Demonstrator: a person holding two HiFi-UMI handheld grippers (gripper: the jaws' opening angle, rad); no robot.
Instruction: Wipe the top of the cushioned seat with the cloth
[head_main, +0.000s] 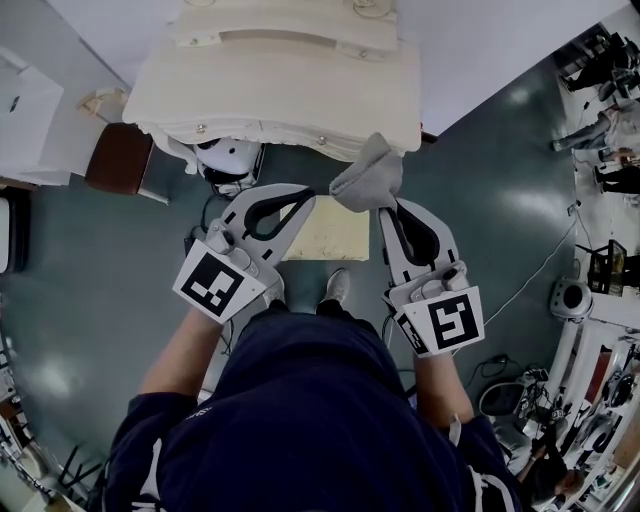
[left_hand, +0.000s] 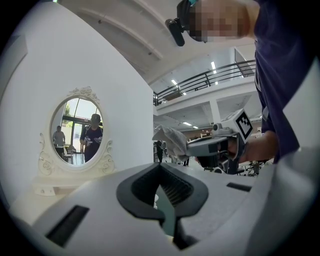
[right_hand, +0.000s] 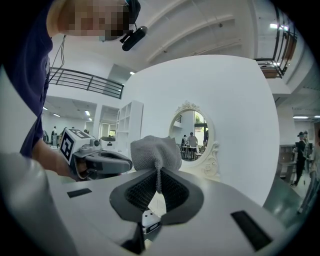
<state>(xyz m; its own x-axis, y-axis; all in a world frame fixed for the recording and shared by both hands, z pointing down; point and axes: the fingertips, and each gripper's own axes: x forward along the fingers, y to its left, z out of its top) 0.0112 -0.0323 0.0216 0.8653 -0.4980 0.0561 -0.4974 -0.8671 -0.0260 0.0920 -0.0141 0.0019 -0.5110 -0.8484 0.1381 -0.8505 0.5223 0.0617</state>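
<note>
in right tongs (right_hand: 158, 174), grey cloth (right_hand: 154, 150)

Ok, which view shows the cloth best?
The right gripper view: the cloth sits close up, pinched between the jaws. The head view shows a grey bundle from above; the left gripper view shows it small, side-on.

Large open indoor hall arranged as a test space. A mezzanine railing (left_hand: 210, 80) and ceiling strip lights (left_hand: 216, 65) run far overhead. On the grey-green floor (head_main: 90, 290), a cream dressing table (head_main: 280, 70) with an oval mirror (left_hand: 76, 131) stands against a white partition wall (right_hand: 240, 110). Cables (head_main: 545, 264) trail at right.
</note>
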